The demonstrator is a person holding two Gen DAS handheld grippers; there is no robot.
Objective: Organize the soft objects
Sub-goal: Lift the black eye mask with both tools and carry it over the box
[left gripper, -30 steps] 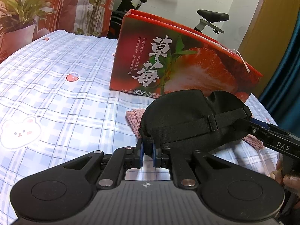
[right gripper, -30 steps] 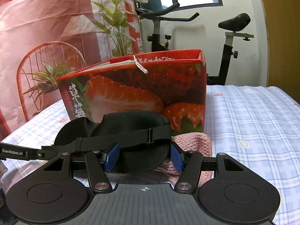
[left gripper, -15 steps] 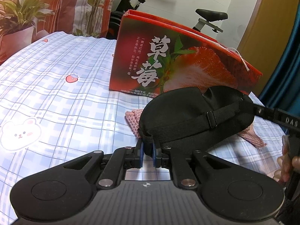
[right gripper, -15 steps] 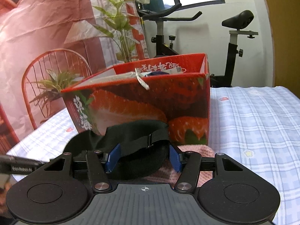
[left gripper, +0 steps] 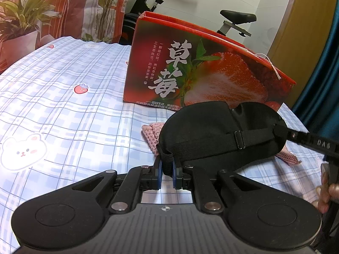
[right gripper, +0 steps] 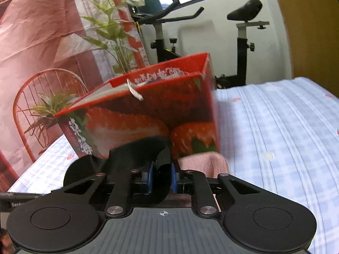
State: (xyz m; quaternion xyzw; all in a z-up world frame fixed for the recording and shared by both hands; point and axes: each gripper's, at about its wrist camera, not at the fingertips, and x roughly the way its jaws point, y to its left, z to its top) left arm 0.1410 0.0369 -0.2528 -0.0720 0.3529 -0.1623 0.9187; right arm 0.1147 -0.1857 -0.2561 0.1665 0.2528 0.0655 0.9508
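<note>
A black sleep mask [left gripper: 220, 133] with an elastic strap hangs between both grippers, lifted off the bed. My left gripper [left gripper: 167, 172] is shut on its left end. My right gripper [right gripper: 160, 178] is shut on its other end [right gripper: 144, 154]; its arm shows at the right of the left wrist view [left gripper: 313, 142]. A pink knitted cloth [left gripper: 151, 132] lies on the bedsheet under the mask, also seen in the right wrist view [right gripper: 203, 162]. A red strawberry-print box [left gripper: 201, 72] stands open just behind, with some items inside [right gripper: 165, 77].
Blue checked bedsheet [left gripper: 63, 110] with bear and strawberry prints. Potted plant [left gripper: 19, 27] at far left. An exercise bike [right gripper: 243, 42], a red wire chair [right gripper: 48, 97] and curtains stand beyond the bed.
My right gripper has closed on the mask's right end and risen, so the box's open top now shows. The left gripper keeps its hold and has barely moved.
</note>
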